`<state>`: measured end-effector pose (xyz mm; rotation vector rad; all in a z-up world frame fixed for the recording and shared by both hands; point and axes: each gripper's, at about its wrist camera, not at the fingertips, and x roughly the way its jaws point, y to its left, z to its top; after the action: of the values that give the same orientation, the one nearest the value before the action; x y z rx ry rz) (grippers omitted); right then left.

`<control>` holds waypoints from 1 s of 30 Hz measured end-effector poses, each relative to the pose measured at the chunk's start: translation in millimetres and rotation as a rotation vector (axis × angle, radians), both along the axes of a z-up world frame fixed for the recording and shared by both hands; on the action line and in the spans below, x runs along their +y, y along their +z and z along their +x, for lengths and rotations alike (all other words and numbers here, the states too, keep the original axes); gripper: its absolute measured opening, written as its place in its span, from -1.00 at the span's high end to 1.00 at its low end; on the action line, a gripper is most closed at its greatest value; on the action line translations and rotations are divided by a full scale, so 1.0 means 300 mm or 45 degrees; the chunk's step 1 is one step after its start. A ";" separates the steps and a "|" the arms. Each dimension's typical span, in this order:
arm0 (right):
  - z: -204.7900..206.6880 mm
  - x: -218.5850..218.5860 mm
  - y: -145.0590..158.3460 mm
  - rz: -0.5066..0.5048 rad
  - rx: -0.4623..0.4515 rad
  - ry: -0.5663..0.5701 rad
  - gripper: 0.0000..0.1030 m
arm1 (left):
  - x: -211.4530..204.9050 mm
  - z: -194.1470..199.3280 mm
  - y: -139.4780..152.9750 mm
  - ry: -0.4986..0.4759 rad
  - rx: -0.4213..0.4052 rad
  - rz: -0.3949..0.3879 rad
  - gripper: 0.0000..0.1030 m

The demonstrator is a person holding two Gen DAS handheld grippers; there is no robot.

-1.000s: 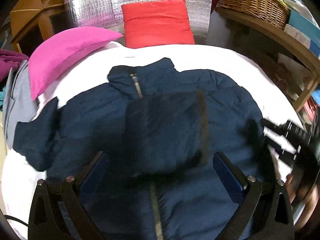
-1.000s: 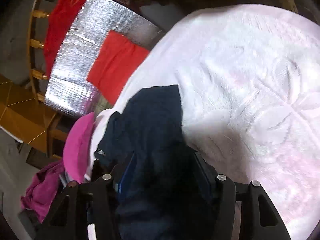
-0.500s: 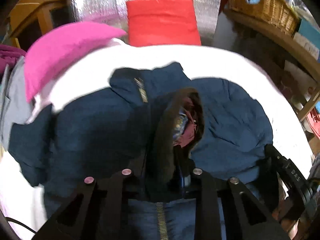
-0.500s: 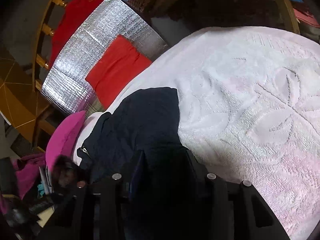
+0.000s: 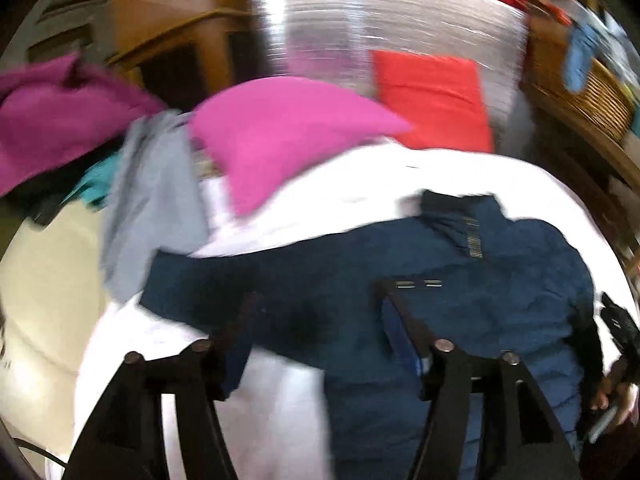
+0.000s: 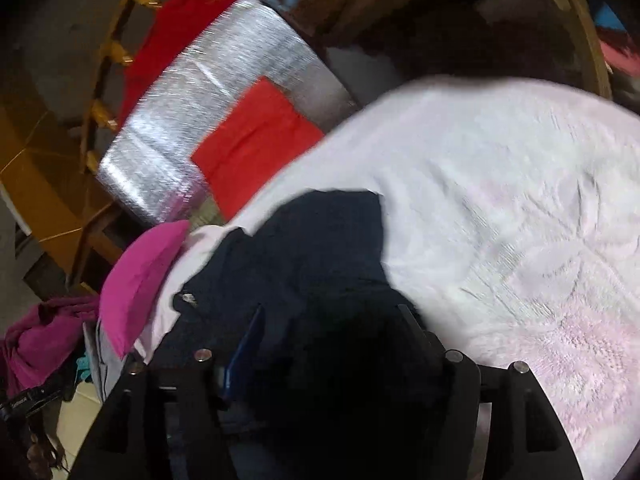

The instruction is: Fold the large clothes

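At six o'clock in the left wrist view, the left tool (image 5: 316,320) stands with its jaws apart, just reopened after a brief squeeze, its black fingers (image 5: 404,320) spread over the outstretched sleeve of a large navy-blue padded jacket with a metal zip (image 5: 460,300); the blurred frame shows no cloth pinched between the pads. The jacket lies spread front-up on a white textured bedspread (image 5: 360,184), collar toward twelve o'clock, sleeve reaching toward nine o'clock. At four o'clock, at the jacket's far edge, the right tool (image 6: 332,344) appears as a dark shape held by a hand (image 5: 612,392). In the right wrist view, that tool's jaws have likewise just widened and stand around a dark fold of the jacket at six o'clock; whether the pads still press on the fabric cannot be told. Farther off, at eleven o'clock in the left view, a bright pink pillow (image 5: 280,132) rests on the bed's edge beside a grey garment (image 5: 152,208) and a magenta heap of cloth (image 5: 52,112). Beyond, at one o'clock, a red rectangular cushion (image 5: 432,96) leans against a silver foil-faced panel (image 5: 400,16), with a woven wicker basket (image 5: 592,92) at two o'clock.
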<state>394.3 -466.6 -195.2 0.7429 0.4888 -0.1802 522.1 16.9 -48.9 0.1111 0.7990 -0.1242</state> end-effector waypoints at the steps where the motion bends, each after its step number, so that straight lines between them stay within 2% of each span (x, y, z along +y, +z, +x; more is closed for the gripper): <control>1: 0.004 0.042 0.035 -0.023 -0.025 0.037 -0.33 | 0.060 0.007 -0.007 0.037 0.002 -0.008 -0.32; 4: 0.063 0.193 0.107 -0.098 -0.031 0.219 -0.33 | 0.271 0.031 -0.065 0.196 0.049 -0.069 -0.33; 6: 0.115 0.304 0.129 -0.142 -0.015 0.342 -0.22 | 0.374 0.052 -0.120 0.279 0.100 -0.149 -0.33; 8: 0.173 0.409 0.127 -0.130 0.012 0.461 0.00 | 0.459 0.077 -0.187 0.347 0.162 -0.241 -0.32; 9: 0.217 0.474 0.114 -0.097 0.042 0.522 0.03 | 0.479 0.087 -0.210 0.362 0.181 -0.272 -0.32; 12: 0.308 0.591 0.062 -0.075 0.119 0.586 0.04 | 0.538 0.136 -0.287 0.429 0.247 -0.423 -0.32; 16: 0.394 0.651 -0.079 -0.011 0.311 0.619 0.06 | 0.620 0.196 -0.371 0.543 0.293 -0.614 -0.32; 17: 0.387 0.651 -0.084 -0.031 0.299 0.608 0.14 | 0.637 0.195 -0.383 0.563 0.298 -0.638 -0.30; 19: 0.376 0.636 -0.074 -0.013 0.268 0.619 0.15 | 0.665 0.240 -0.428 0.597 0.303 -0.722 -0.28; 20: 0.351 0.621 -0.062 0.008 0.211 0.624 0.14 | 0.672 0.263 -0.448 0.611 0.309 -0.753 -0.24; 22: 0.306 0.607 -0.039 -0.011 0.134 0.636 0.14 | 0.686 0.299 -0.484 0.635 0.326 -0.795 -0.21; 26: 0.239 0.597 0.009 -0.060 0.062 0.657 0.13 | 0.713 0.373 -0.576 0.710 0.330 -0.851 -0.20; 28: 0.207 0.583 0.033 -0.092 0.044 0.662 0.13 | 0.729 0.397 -0.602 0.728 0.307 -0.874 -0.09; 30: 0.165 0.560 0.063 -0.134 0.022 0.645 0.13 | 0.738 0.421 -0.629 0.745 0.318 -0.884 0.33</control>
<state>443.7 -298.5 -176.1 0.4961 0.6635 0.2592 648.3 238.3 -237.7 -0.8039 0.9663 0.1463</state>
